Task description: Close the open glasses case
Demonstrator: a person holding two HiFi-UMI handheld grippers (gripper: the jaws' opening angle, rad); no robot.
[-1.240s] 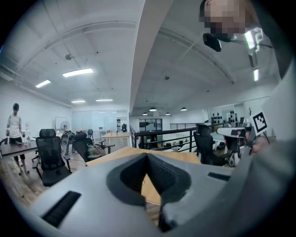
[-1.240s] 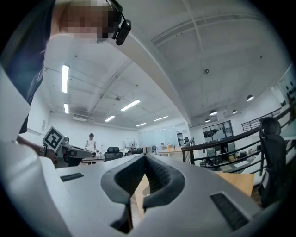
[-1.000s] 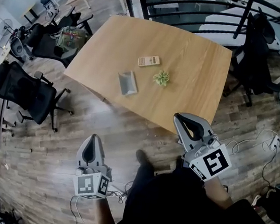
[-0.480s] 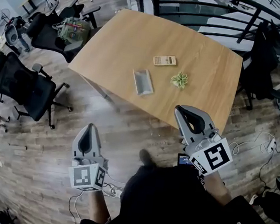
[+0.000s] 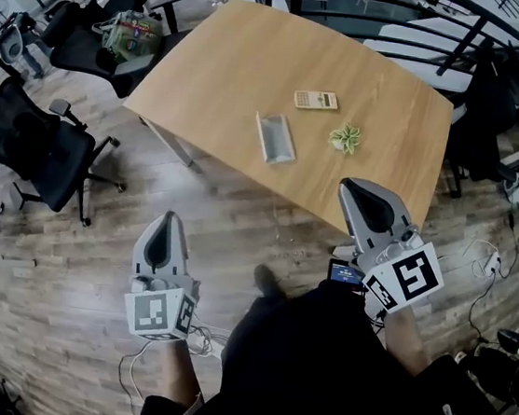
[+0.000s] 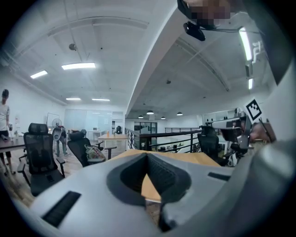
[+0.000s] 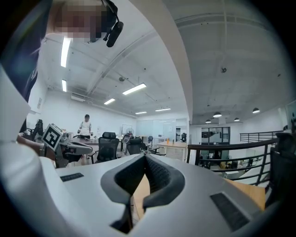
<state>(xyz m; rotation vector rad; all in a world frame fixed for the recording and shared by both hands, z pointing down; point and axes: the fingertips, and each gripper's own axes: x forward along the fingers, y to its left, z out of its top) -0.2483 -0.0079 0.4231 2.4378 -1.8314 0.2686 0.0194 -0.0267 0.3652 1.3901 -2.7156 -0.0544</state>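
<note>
The grey glasses case (image 5: 274,139) lies open on the wooden table (image 5: 231,57), near its middle, and only the head view shows it. My left gripper (image 5: 166,219) (image 6: 147,156) hangs over the floor short of the table, jaws shut and empty. My right gripper (image 5: 354,186) (image 7: 144,156) is also shut and empty, its tip at the table's near edge, below and right of the case. Both gripper views look level across the tabletop (image 6: 203,159) into the office.
A beige calculator-like object (image 5: 315,100) and a small green item (image 5: 346,138) lie just beyond and right of the case. Black office chairs (image 5: 36,151) stand at the left, another chair (image 5: 482,116) at the right. Cables (image 5: 487,263) lie on the floor; a dark railing (image 5: 453,10) runs behind the table.
Both grippers have come closer to the table, which sits nearer in the head view. The right gripper's tip has reached the table's near edge. Jaws stay shut.
</note>
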